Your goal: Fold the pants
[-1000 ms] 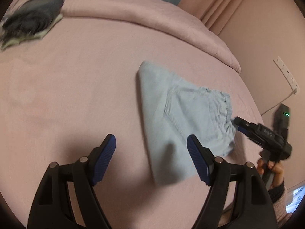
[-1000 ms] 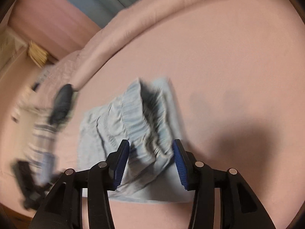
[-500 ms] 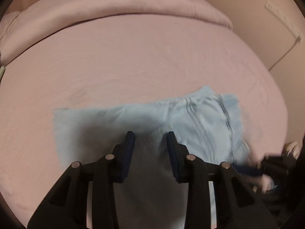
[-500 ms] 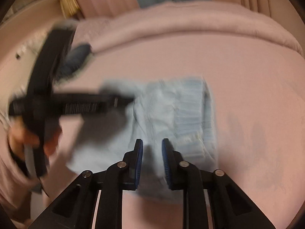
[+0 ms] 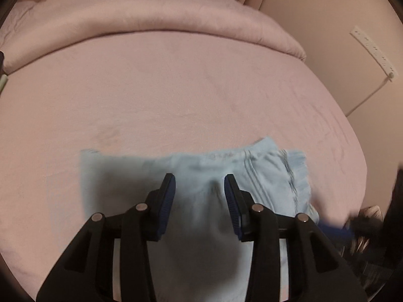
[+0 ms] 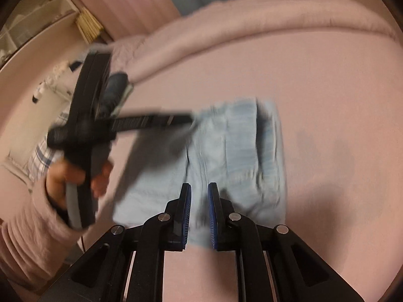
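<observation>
Light blue pants (image 5: pixel 264 176), folded into a small rectangle, lie on the pink bed sheet (image 5: pixel 176 95) near its front edge. My left gripper (image 5: pixel 200 188) hovers over their middle. Its jaws are opening, the cloth lies flat under the gap, and the pads do not press on it. In the right wrist view the pants (image 6: pixel 239 146) show their gathered waistband on the right. My right gripper (image 6: pixel 199 201) sits at their near edge, its jaws closing to a narrow slit with cloth pinched between them. The left gripper (image 6: pixel 186 123), held by a hand in a pink sleeve, appears blurred there.
A rolled pink duvet (image 5: pixel 163 17) runs along the far side of the bed. A dark garment (image 6: pixel 114 93) lies on a pile at the left. A white power strip (image 5: pixel 372 52) hangs on the wall at the right. A shelf (image 6: pixel 32 25) stands beyond the bed.
My left gripper swung from beside the pants to over their middle and narrowed from wide open. My right gripper closed from a wide gap to a slit at the pants' near edge.
</observation>
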Motion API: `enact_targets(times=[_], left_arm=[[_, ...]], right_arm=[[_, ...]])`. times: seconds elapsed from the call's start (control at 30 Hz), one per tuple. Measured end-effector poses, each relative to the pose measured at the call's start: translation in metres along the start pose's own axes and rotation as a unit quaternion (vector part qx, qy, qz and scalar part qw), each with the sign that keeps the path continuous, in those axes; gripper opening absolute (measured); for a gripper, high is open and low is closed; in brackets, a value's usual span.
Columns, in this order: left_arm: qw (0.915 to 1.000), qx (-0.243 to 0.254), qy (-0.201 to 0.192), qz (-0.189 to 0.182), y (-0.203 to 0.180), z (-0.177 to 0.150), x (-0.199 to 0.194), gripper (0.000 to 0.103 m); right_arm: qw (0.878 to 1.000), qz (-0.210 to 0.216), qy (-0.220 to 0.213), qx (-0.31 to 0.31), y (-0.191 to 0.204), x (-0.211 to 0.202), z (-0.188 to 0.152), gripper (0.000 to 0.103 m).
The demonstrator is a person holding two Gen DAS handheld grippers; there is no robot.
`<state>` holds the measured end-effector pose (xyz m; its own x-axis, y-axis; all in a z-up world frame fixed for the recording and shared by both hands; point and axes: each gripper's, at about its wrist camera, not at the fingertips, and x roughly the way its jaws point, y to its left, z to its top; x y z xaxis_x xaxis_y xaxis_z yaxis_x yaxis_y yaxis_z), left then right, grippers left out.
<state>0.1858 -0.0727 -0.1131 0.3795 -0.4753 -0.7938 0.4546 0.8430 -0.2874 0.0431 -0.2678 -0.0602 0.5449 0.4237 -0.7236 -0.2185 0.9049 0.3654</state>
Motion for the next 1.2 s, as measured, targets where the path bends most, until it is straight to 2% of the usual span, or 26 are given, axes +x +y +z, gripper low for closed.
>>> enact_targets(times=[0.23,0.27,0.3,0.33,0.37,0.43,0.5,0.57,0.77,0.87,0.93,1.0,1.1,1.2], left_arm=[[0.9998,0.011,0.014,-0.011,0.001,-0.056,-0.021,0.040],[0.9996,0.013,0.022,-0.009,0.001,-0.063,-0.019,0.040],[0.9995,0.016,0.027,-0.005,0.000,-0.068,-0.009,0.040],[0.9995,0.018,0.028,-0.002,-0.001,-0.074,-0.005,0.039],[0.9994,0.026,0.025,0.003,-0.002,-0.076,-0.001,0.039],[0.9993,0.026,0.026,0.003,-0.005,-0.075,0.000,0.042],[0.9994,0.010,0.032,-0.007,-0.003,-0.070,-0.004,0.043],[0.9996,-0.002,0.026,-0.014,-0.003,-0.065,-0.008,0.044],[0.9997,-0.010,-0.005,-0.020,-0.003,-0.083,-0.038,0.047],[0.9997,-0.009,-0.010,-0.019,-0.004,-0.096,-0.043,0.049],[0.9998,-0.005,-0.002,-0.018,-0.004,-0.107,-0.035,0.051],[0.9999,-0.002,0.003,-0.012,-0.003,-0.116,-0.030,0.051],[0.9998,-0.009,-0.002,-0.015,-0.002,-0.117,-0.035,0.052],[0.9990,-0.034,-0.013,-0.024,0.006,-0.122,-0.053,0.058]], right_arm=[[0.997,-0.062,-0.040,-0.019,-0.002,0.019,0.046,0.012],[0.996,-0.081,-0.034,-0.020,-0.005,0.024,0.047,0.012],[0.994,-0.108,-0.008,-0.013,-0.013,0.042,0.047,0.012],[0.993,-0.115,0.016,0.001,-0.020,0.052,0.043,0.012],[0.994,-0.102,0.028,0.023,-0.030,0.059,0.039,0.012],[0.996,-0.066,0.018,0.055,-0.043,0.057,0.035,0.012],[0.996,-0.057,0.014,0.070,-0.046,0.046,0.035,0.012],[0.996,-0.071,0.006,0.062,-0.044,0.031,0.033,0.013],[0.998,-0.052,-0.033,0.006,-0.024,-0.015,0.019,0.013],[0.998,-0.047,-0.021,-0.028,-0.008,-0.009,0.003,0.013],[0.996,-0.074,0.010,-0.056,-0.005,0.005,-0.011,0.013],[0.993,-0.093,0.047,-0.059,-0.007,0.028,-0.022,0.013],[0.992,-0.096,0.032,-0.074,-0.003,0.026,-0.025,0.013],[0.997,-0.063,0.034,-0.033,-0.011,0.013,-0.019,0.019]])
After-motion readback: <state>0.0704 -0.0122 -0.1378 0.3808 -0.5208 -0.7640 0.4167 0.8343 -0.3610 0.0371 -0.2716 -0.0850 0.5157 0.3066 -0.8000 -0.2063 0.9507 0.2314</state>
